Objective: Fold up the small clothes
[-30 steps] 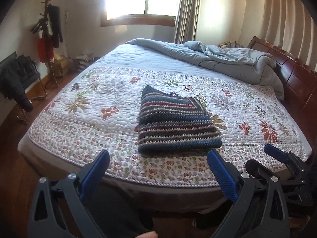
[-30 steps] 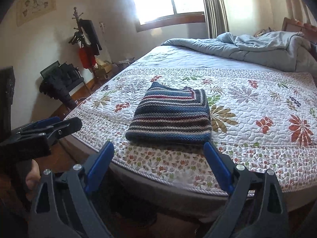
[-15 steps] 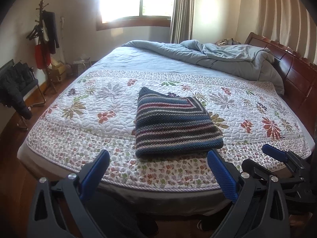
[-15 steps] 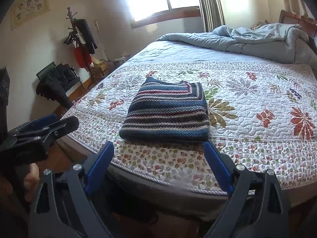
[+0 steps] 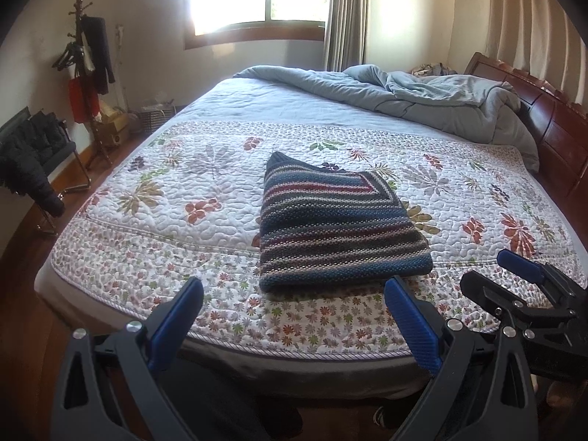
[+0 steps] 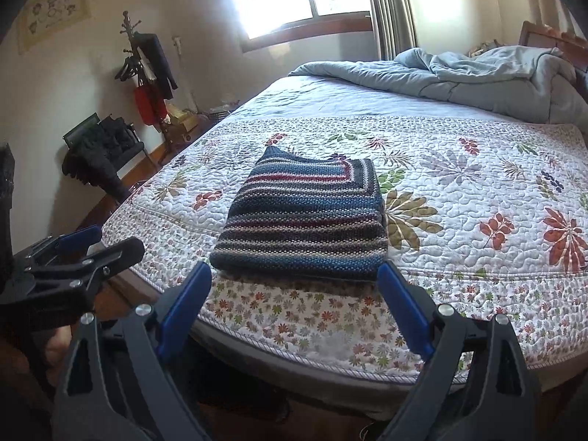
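Observation:
A folded striped knit sweater (image 5: 338,228) (image 6: 305,220), in blue, grey and red bands, lies flat on the floral quilt (image 5: 165,198) near the bed's front edge. My left gripper (image 5: 294,290) hovers just short of the sweater's near edge, open and with nothing in it. My right gripper (image 6: 294,273) hovers beside it at the same edge, also open and holding nothing. Each gripper shows in the other's view: the right gripper (image 5: 492,272) at the lower right, the left gripper (image 6: 110,240) at the lower left. Neither touches the sweater.
A rumpled blue duvet (image 5: 422,92) is piled at the far end by the wooden headboard (image 5: 558,128). Left of the bed stand a coat rack (image 5: 88,55) and a chair with a dark jacket (image 5: 29,154). Wooden floor lies below the bed's edge.
Both grippers stay open and have drifted only slightly in front of the bed. The sweater has not moved.

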{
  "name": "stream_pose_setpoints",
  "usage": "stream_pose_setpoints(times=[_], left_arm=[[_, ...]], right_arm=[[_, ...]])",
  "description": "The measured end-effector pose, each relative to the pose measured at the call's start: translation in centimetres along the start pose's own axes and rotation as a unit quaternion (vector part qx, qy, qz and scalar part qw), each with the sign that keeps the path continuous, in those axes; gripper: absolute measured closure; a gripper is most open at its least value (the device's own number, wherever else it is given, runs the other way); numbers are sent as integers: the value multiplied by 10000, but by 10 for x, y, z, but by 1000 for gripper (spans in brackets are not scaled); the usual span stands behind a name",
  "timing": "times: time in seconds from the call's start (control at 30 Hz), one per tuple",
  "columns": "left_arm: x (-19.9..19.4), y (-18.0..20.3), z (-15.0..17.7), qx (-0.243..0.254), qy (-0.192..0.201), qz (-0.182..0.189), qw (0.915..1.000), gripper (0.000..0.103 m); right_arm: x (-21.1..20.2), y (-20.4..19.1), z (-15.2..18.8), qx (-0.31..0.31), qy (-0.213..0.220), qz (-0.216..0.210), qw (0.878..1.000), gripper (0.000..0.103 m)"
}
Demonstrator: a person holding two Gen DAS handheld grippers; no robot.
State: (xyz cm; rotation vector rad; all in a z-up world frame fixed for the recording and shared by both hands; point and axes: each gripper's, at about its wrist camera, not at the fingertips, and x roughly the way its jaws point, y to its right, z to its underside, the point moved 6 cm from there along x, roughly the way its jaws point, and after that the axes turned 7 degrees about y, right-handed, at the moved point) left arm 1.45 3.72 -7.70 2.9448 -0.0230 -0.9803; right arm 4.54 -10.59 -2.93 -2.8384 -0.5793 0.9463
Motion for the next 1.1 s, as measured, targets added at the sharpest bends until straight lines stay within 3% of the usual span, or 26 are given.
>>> stream_pose_setpoints(times=[1.1], left_arm=[[-8,7,0,125,14,-101,9999,4]], right_arm=[[-6,9,8,86,1,56,9999,12]])
